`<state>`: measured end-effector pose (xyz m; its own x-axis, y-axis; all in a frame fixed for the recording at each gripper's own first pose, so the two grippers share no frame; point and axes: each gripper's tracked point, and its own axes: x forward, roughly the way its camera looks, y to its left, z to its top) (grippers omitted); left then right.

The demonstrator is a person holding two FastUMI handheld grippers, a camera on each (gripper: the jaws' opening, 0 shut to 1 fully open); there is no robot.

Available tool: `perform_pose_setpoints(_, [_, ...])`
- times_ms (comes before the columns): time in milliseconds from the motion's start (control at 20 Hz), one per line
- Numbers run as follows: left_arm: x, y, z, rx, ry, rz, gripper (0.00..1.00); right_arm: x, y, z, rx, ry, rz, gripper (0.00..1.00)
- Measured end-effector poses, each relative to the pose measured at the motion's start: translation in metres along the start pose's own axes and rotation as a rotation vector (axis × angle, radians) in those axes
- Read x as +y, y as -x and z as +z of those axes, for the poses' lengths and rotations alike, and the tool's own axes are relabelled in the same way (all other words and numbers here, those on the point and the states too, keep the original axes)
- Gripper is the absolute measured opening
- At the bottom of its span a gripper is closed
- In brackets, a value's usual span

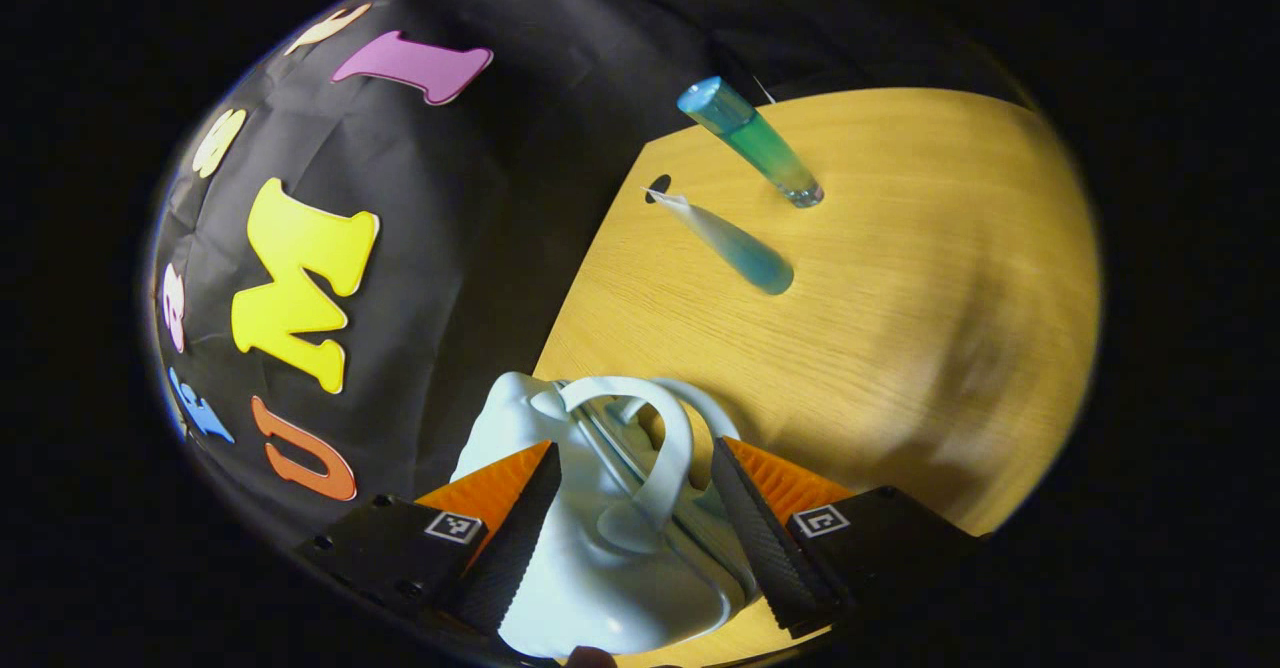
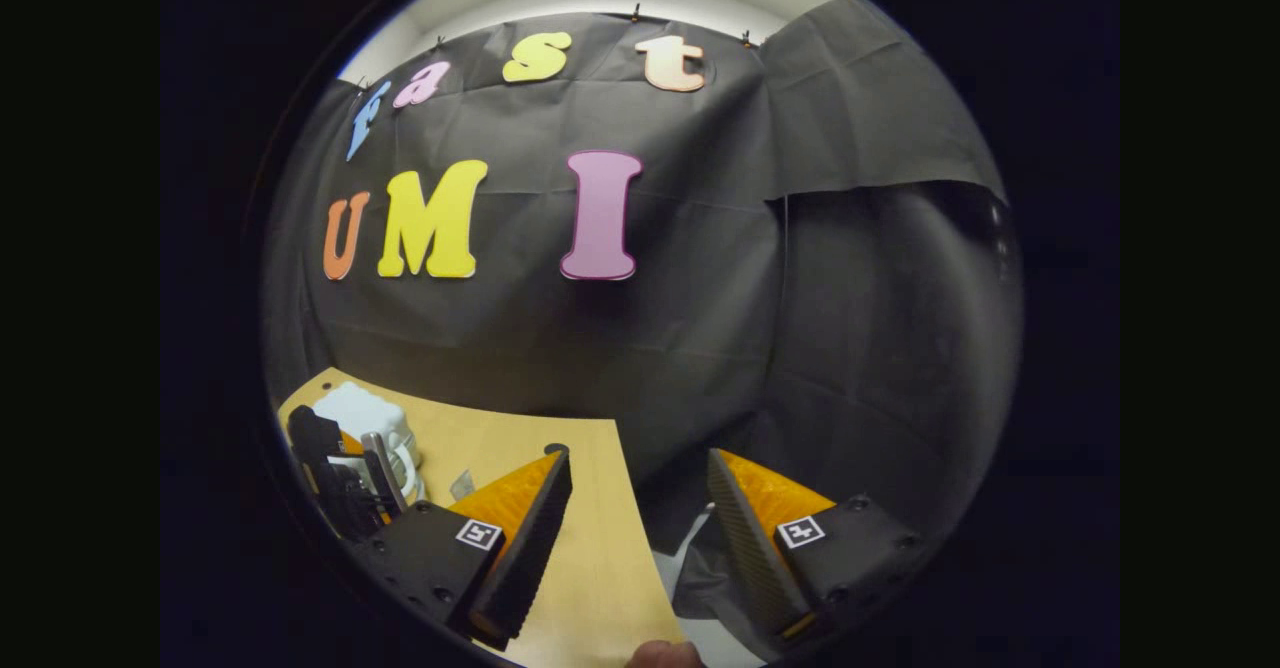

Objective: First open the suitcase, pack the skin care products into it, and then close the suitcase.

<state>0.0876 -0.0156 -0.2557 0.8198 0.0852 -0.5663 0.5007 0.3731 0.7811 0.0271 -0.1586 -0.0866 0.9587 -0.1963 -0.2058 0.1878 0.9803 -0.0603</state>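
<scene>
Wooden table (image 1: 900, 348) edge borders white suitcase (image 1: 600, 568) between spread left tongs (image 1: 632, 508).

One white suitcase (image 1: 600, 548); two skin care tubes (image 1: 752, 140) (image 1: 735, 248); one wooden table (image 1: 900, 328).

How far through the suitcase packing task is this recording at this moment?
Early. Nothing looks packed: two skin care tubes still lie on the wooden table. In hand: the left gripper has its open fingers on either side of the white suitcase handle, not pressing it; the suitcase looks closed. The right gripper is open and holds nothing. Left: opening, packing both tubes, closing.
</scene>
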Motion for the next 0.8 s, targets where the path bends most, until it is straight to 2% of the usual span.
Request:
perform_pose_setpoints(100, [-0.003, -0.01, -0.005, 0.043, -0.033, -0.012, 0.9, -0.002, 0.003, 0.0, 0.005, -0.005, -0.011, 0.81])
perform_pose_setpoints(150, [-0.002, -0.013, -0.005, 0.055, -0.053, -0.015, 0.82, -0.002, 0.005, -0.004, 0.01, -0.001, -0.016, 0.81])
perform_pose_setpoints(300, [-0.004, -0.023, -0.007, 0.076, -0.089, -0.025, 0.66, -0.007, 0.01, -0.003, 0.012, -0.002, -0.034, 0.81])
perform_pose_setpoints(350, [-0.007, -0.022, -0.008, 0.084, -0.088, -0.037, 0.52, -0.009, 0.011, -0.005, 0.012, -0.005, -0.041, 0.81])
perform_pose_setpoints(500, [-0.007, -0.018, -0.002, 0.075, -0.084, -0.038, 0.34, -0.011, 0.014, -0.006, 0.015, -0.018, -0.06, 0.81])
perform_pose_setpoints(550, [-0.006, -0.017, -0.001, 0.066, -0.075, -0.034, 0.24, -0.01, 0.015, -0.006, 0.015, -0.021, -0.062, 0.81])
perform_pose_setpoints(800, [0.027, 0.006, -0.002, 0.03, 0.034, 0.003, 0.13, 0.01, 0.021, 0.001, -0.006, -0.013, -0.04, 0.81])
